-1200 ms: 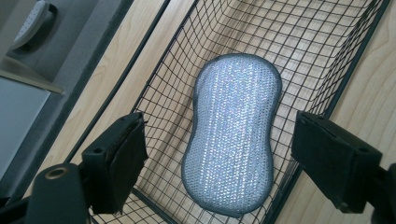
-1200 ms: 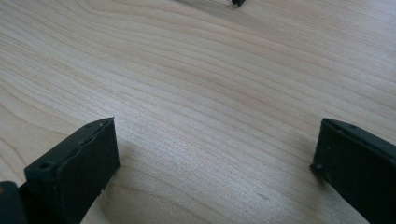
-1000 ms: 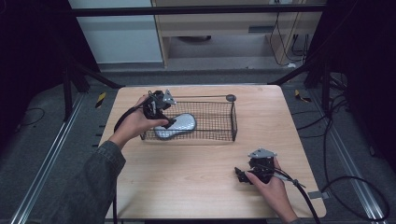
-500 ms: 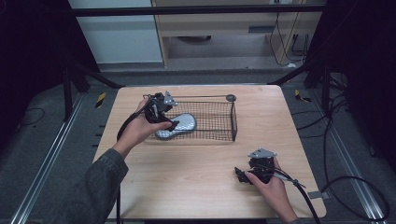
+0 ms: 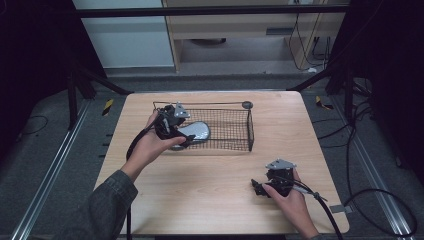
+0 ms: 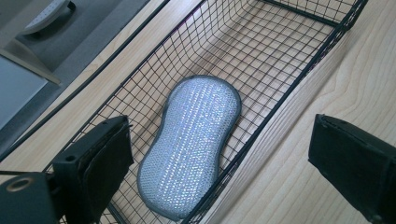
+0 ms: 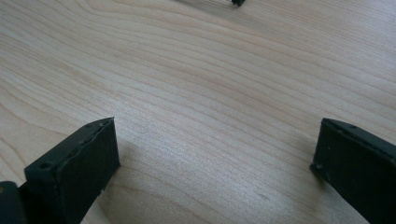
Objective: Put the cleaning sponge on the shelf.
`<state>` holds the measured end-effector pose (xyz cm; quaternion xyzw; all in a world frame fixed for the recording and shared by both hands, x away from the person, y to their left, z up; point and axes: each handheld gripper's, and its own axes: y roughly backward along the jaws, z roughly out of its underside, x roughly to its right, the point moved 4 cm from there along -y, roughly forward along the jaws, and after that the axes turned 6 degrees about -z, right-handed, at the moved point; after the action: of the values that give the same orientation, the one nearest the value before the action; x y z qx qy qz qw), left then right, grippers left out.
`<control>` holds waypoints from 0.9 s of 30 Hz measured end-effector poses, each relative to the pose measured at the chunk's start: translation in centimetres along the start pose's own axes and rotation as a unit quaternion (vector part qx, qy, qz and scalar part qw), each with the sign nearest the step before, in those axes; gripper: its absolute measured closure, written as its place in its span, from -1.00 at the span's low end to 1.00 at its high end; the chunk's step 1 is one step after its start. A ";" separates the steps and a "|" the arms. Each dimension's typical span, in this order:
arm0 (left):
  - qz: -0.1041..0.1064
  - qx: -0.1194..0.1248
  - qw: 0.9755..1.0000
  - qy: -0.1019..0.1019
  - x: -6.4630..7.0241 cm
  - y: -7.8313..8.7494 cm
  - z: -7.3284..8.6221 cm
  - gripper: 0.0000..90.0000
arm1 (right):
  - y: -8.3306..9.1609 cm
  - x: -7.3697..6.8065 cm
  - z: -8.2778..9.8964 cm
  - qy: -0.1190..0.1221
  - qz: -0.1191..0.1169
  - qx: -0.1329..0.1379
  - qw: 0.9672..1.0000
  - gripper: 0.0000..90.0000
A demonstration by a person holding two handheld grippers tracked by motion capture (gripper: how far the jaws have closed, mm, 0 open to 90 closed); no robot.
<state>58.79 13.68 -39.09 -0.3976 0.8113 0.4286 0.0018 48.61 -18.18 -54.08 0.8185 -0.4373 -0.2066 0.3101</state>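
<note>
A silver-grey, peanut-shaped scrubbing sponge (image 6: 191, 144) (image 5: 196, 131) lies flat on the floor of a black wire basket (image 5: 248, 131) (image 6: 299, 70), at its left end. My left gripper (image 5: 175, 131) (image 6: 219, 163) hovers over that end with its jaws wide open, one over the basket and the other over the table outside it, and the sponge is below the gap, untouched. My right gripper (image 5: 260, 188) (image 7: 215, 163) rests low on the bare wood near the front right of the table, open and holding nothing.
The light wooden table (image 5: 210, 190) has free room in front of the basket and between the two hands. A dark frame and cables (image 5: 360, 150) surround the table. The basket's right half holds nothing.
My left hand has shifted a little to the right and nearer over the basket's left end. The right gripper has not moved, and the sponge lies where it was.
</note>
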 end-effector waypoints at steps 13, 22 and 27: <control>-0.017 0.013 0.999 0.038 1.1 0.9 1.7 -0.91 | 0.0 0.0 0.0 0.000 0.001 0.000 1.000 -0.99; -0.042 0.024 0.997 0.063 1.5 2.3 3.9 -0.92 | 0.0 0.0 0.0 0.001 0.002 0.000 1.000 -0.99; -0.045 0.030 0.996 0.069 1.7 3.3 5.3 -0.92 | 0.0 0.0 0.0 0.001 0.002 0.000 1.000 -0.99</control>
<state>53.71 17.31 -40.68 -0.4625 0.8033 0.3747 -0.0231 48.56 -18.18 -54.10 0.8179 -0.4387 -0.2052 0.3106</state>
